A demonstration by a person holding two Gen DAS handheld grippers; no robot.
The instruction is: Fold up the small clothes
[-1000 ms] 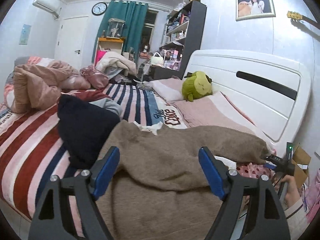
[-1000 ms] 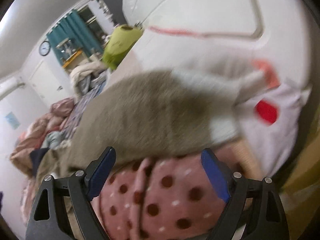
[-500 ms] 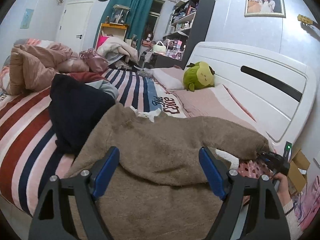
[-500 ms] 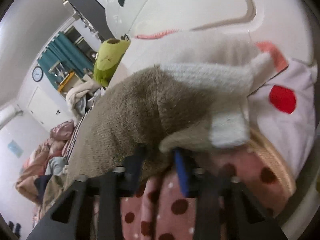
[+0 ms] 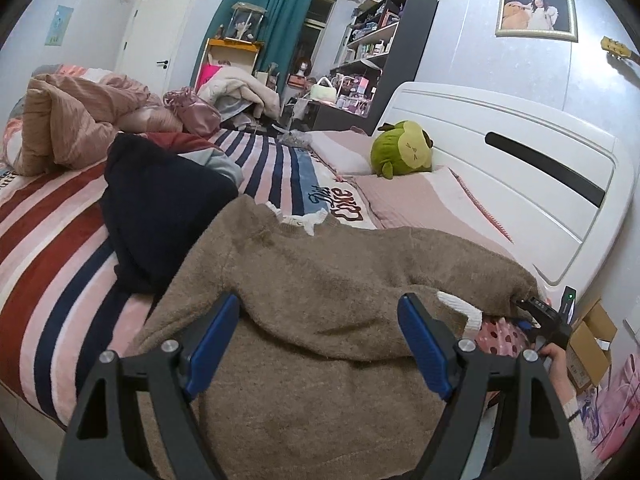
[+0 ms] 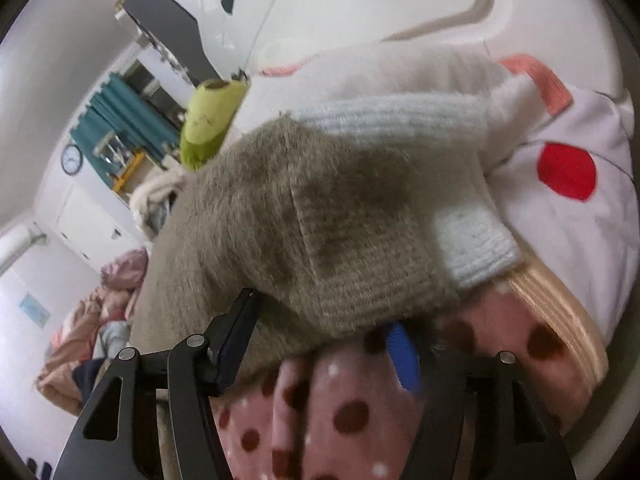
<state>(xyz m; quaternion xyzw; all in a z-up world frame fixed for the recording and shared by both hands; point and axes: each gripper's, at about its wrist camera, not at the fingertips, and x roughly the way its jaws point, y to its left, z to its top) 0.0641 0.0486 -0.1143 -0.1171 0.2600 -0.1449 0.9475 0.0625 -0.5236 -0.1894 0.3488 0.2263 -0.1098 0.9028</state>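
Since a second ago both hands have been sinking toward the bed (image 5: 60, 248); right gripper (image 6: 320, 344) has closed in on the sleeve cuff (image 6: 360, 240), snapped shut, and is opening again now.

Brown sweater (image 5: 320, 280) is lying spread across the bed's near edge, neck toward the striped blanket, right sleeve running out toward the headboard (image 5: 520, 168) over the pink dotted cloth (image 6: 320, 408).

Left gripper (image 5: 320, 344) is hovering just over the sweater body, jaws standing wide, holding nothing.

Right jaws are sitting about half apart and widening, cuff fabric bunched between them; can't tell whether the pads are pressing on it, right pad is blurred.

Risks, as I'm judging them:
- Sleeve dropping short of the fold line if the right jaws are letting go here.
- Re-closing could be pinching the dotted cloth underneath along with the cuff, dragging both.
- Dark garment (image 5: 160, 216) is touching the left shoulder; a fold on that side could be catching it.
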